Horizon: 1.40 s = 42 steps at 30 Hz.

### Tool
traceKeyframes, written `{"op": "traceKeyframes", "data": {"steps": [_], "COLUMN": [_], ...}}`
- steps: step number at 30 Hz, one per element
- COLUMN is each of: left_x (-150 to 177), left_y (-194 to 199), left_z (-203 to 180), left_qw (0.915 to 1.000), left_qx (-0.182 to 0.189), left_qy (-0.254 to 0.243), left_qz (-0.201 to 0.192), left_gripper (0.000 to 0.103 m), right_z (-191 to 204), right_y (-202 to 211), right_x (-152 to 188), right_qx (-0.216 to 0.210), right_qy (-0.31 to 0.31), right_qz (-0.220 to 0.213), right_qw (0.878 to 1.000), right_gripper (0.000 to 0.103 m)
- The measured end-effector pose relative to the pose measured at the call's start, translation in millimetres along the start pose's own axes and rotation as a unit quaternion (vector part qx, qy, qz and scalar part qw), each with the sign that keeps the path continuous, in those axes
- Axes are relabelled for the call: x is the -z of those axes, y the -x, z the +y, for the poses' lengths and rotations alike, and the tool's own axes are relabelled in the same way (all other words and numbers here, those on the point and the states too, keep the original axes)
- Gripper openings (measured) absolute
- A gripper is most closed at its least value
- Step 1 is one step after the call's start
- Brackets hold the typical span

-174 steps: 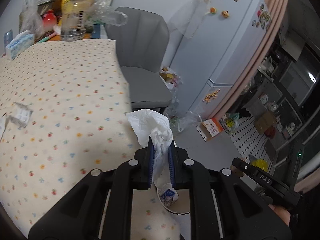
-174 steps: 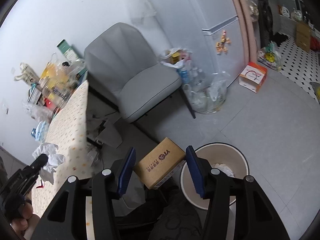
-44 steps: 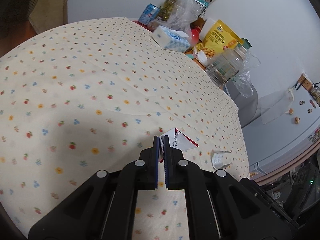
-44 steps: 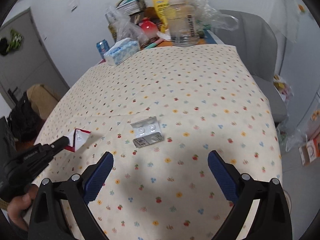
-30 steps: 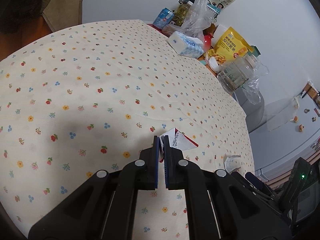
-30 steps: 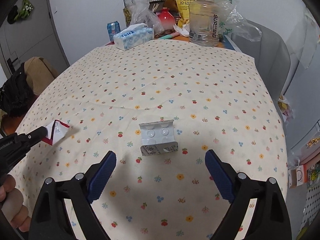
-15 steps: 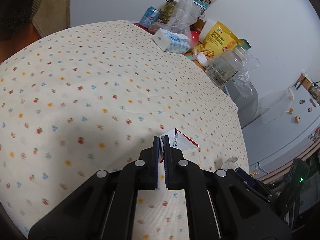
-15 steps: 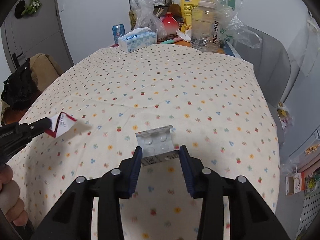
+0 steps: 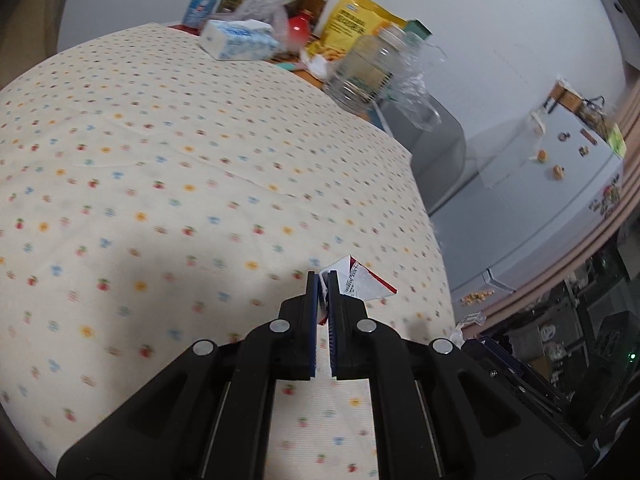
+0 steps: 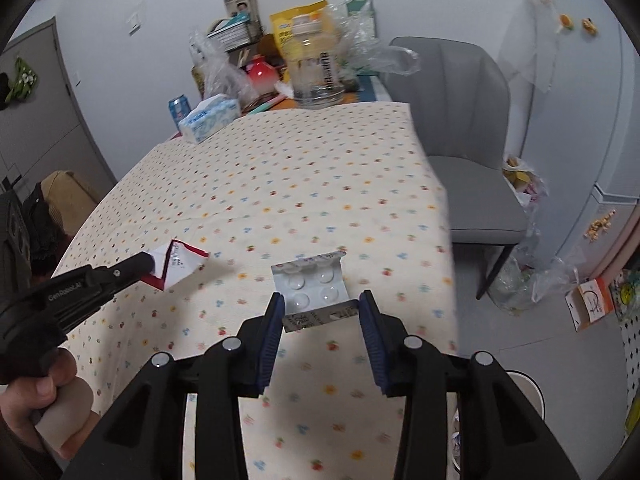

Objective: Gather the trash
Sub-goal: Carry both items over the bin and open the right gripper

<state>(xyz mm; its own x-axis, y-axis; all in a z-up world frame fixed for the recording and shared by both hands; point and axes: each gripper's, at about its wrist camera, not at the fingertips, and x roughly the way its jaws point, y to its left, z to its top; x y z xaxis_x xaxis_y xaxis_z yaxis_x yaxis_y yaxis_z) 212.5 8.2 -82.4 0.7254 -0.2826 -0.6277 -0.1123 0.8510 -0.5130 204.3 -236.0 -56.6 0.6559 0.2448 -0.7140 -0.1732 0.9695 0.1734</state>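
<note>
Beneath both my grippers spread the table (image 10: 304,184) in its cream cloth dotted with little cherries and flowers. At the table's far end, against the wall, stood a tissue box (image 10: 210,118), a blue can (image 10: 179,107), a red jar (image 10: 262,73), a yellow snack bag (image 9: 356,16) and a big clear bottle (image 10: 316,76). Beside that same far end sat a grey chair (image 10: 472,152), and beyond the chair a white fridge (image 9: 532,184) with magnets on it.

My left gripper (image 9: 323,280) had its blue pads drawn nearly together, with only a thin slit between them, and in that slit it pinched a torn red-and-white paper wrapper (image 9: 360,282). From the right wrist view the wrapper (image 10: 176,262) hung at the tip, above the table's near left part.

My right gripper (image 10: 322,320) had its jaws partly apart, closed in against the two ends of a bent silver pill blister pack (image 10: 316,290). The pack sat above the near middle of the table, its empty bubbles facing up. Whether it was clear of the cloth I could not tell.
</note>
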Motion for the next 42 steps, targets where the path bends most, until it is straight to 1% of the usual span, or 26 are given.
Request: {"op": "traceKeyframes", "data": {"steps": [6,13,20,27,30,32,35,37,39,42], "left_x": [18.7,36.2,50.6,70.1,79.3,83.7,90.5,94.4,99.5,107.3], "left_y": [-17.0,-33.1,-52.5,-69.0,-74.4,-76.9,-79.2,-80.2,-83.3,-88.7], "left_z": [-45.2,-83.7,-116.6,-150.5,-164.0,-171.2,-180.8,-185.2,-188.6,-194.2], "left_qw": [0.9988,0.9959,0.9926,0.9876,0.9853,0.9839,0.9820,0.9811,0.9800,0.9779], "left_qx": [0.028,0.047,0.054,0.058,0.058,0.058,0.057,0.057,0.053,0.050], "left_qy": [-0.035,-0.066,-0.091,-0.122,-0.135,-0.141,-0.152,-0.156,-0.161,-0.169], "left_qz": [0.020,0.040,0.060,0.080,0.088,0.092,0.096,0.098,0.104,0.113], "left_gripper": [0.005,0.005,0.005,0.005,0.005,0.005,0.005,0.005,0.005,0.005], "right_z": [-38.5,-87.3,-139.5,-191.3,-210.6,-222.3,-239.7,-249.6,-259.0,-272.4], "right_y": [22.9,40.1,52.8,59.2,58.3,54.7,48.9,45.6,39.9,35.6], "right_x": [7.9,21.2,42.8,70.2,81.1,88.8,101.2,109.0,117.6,131.5], "right_qx": [0.019,0.045,0.067,0.086,0.095,0.108,0.114,0.118,0.113,0.114], "right_qy": [-0.032,-0.074,-0.124,-0.175,-0.192,-0.201,-0.222,-0.232,-0.246,-0.263], "right_qz": [-0.013,-0.019,-0.019,-0.017,-0.016,-0.010,-0.003,0.000,0.003,0.011], "right_qw": [0.999,0.996,0.990,0.981,0.977,0.974,0.968,0.965,0.963,0.958], "right_gripper": [0.038,0.038,0.038,0.039,0.039,0.039,0.039,0.041,0.064,0.065]}}
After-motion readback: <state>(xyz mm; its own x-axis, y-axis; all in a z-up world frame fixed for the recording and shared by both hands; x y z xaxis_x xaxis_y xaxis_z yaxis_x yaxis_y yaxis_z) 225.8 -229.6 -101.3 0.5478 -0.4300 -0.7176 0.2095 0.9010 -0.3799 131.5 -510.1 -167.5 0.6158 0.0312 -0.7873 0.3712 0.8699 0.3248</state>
